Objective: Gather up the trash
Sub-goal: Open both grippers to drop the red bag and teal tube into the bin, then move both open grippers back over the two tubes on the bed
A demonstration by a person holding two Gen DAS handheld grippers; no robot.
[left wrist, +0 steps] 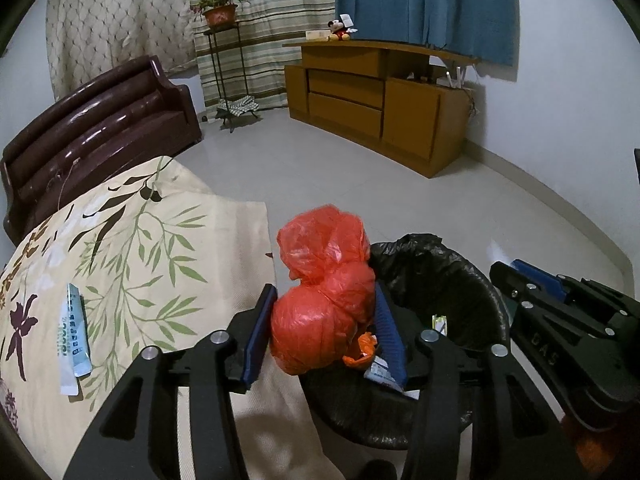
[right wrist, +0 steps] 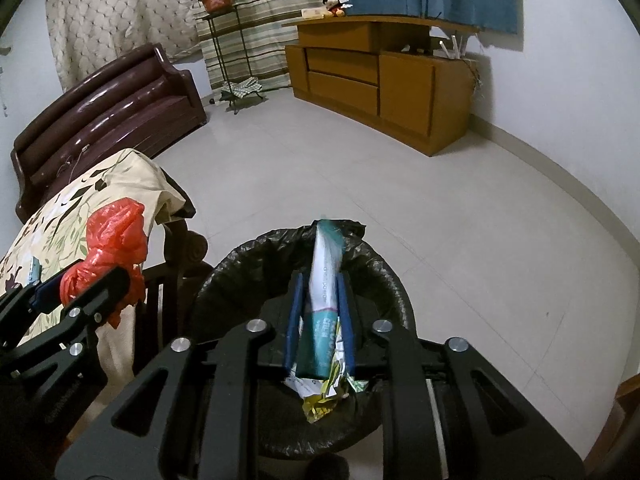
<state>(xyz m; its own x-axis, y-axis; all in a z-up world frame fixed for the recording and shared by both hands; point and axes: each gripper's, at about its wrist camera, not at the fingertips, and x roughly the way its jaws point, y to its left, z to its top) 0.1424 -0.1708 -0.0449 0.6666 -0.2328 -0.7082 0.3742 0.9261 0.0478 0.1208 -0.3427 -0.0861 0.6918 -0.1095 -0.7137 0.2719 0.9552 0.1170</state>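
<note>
Left wrist view looks forward and down along its own fingers, close over the table's edge and the bin, with the right gripper entering at its right. Right wrist view sits just beside it, straight above the bin, the left gripper at its left. Both face the same cabinet, sofa and curtains.

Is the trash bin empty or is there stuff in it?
Not empty. The bin, lined with a black bag, already has crumpled wrappers at the bottom. How full it is cannot be told.
</note>
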